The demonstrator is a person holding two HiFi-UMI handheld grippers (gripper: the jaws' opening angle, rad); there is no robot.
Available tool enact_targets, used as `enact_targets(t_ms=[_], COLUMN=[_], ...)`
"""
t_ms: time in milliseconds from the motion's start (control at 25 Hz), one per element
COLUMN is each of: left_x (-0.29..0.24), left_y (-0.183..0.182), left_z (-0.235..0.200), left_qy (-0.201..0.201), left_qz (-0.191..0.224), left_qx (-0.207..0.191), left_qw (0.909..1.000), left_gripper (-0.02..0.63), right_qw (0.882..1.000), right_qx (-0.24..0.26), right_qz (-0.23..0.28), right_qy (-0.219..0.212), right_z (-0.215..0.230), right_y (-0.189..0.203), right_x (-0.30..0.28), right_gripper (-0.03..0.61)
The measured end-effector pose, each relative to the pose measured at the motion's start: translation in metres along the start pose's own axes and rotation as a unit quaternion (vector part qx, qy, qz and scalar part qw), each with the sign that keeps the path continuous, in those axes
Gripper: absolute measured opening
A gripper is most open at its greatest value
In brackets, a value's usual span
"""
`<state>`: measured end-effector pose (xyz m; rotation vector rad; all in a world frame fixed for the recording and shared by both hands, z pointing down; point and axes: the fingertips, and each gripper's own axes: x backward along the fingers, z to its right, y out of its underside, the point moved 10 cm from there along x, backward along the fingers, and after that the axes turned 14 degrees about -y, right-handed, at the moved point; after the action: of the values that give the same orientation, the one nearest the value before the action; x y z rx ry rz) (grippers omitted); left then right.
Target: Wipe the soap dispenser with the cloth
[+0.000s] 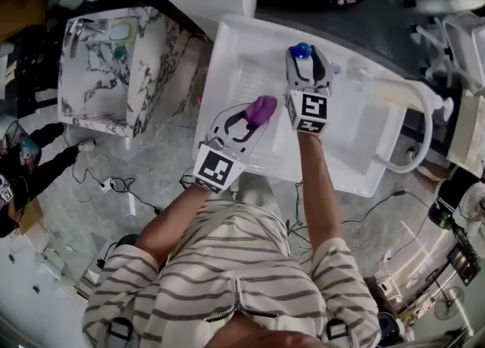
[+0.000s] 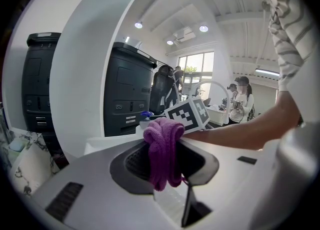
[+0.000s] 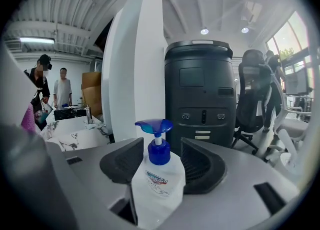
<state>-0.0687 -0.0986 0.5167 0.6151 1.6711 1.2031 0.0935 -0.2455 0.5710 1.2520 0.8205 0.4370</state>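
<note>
A clear soap dispenser (image 3: 159,184) with a blue pump (image 1: 301,51) stands upright on the white basin top (image 1: 242,51). My right gripper (image 3: 162,166) is around it, a jaw on each side. The jaws stand wide and I see no pad pressing on the bottle. My left gripper (image 2: 162,159) is shut on a bunched purple cloth (image 2: 162,144), which hangs between its jaws. In the head view the cloth (image 1: 263,109) is a short way left of and nearer to me than the dispenser, with the right gripper (image 1: 307,62) just beyond it.
A marble-patterned cabinet (image 1: 114,66) stands left of the basin. A curved white tube (image 1: 420,126) loops over the basin's right end. Behind the basin are a white column (image 3: 135,73) and a black machine (image 3: 200,88). Cables lie on the floor (image 1: 106,183). People stand in the background.
</note>
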Motion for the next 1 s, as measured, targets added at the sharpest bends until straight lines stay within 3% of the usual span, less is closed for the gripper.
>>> enact_targets(t_ms=[200,440,1000], left_x=[0.005,0.016,0.067], left_y=[-0.002,-0.002,-0.019], left_z=[0.0,0.005,0.016], left_qy=[-0.004,-0.013,-0.053], left_qz=[0.004,0.011,0.053], left_qx=[0.001,0.003,0.002], left_qw=[1.0,0.9998,0.9972], left_gripper=[0.121,0.121,0.121], right_qw=[1.0,1.0,0.998], right_qx=[-0.003,-0.002,-0.025], right_qz=[-0.008,-0.001,0.052], right_qy=[-0.013,-0.017,-0.003], right_z=[-0.001,-0.011,-0.049], right_y=[-0.003,-0.007,-0.037], right_x=[0.004,0.021,0.097], right_gripper=[0.27,0.276,0.126])
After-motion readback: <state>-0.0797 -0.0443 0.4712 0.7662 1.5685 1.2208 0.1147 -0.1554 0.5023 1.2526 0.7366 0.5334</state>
